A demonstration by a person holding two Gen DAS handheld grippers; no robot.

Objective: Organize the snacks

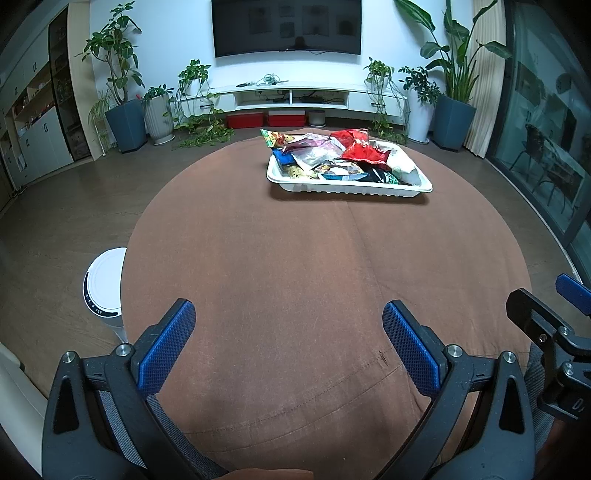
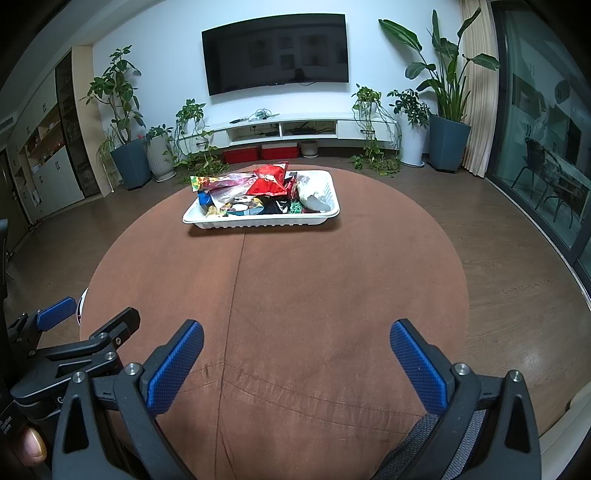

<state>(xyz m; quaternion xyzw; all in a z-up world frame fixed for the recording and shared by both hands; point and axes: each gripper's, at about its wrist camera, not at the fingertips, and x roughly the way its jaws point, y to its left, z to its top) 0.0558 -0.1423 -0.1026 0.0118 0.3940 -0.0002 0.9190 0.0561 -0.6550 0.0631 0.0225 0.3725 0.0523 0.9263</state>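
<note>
A white tray [image 1: 351, 186] stands at the far side of a round table with a brown cloth [image 1: 295, 266]. It holds several snack packets, with a red bag [image 1: 360, 147] on top. The tray [image 2: 258, 220] and red bag [image 2: 269, 181] also show in the right wrist view. My left gripper [image 1: 289, 332] is open and empty above the near part of the table. My right gripper [image 2: 295, 352] is open and empty beside it, to its right. Each gripper shows at the edge of the other's view.
A white cylindrical appliance [image 1: 105, 288] stands on the floor at the table's left edge. Beyond the table are a TV [image 1: 286, 26], a low white cabinet [image 1: 291, 98], potted plants [image 1: 123, 107] and red boxes [image 1: 266, 119]. Glass doors [image 1: 546, 140] are on the right.
</note>
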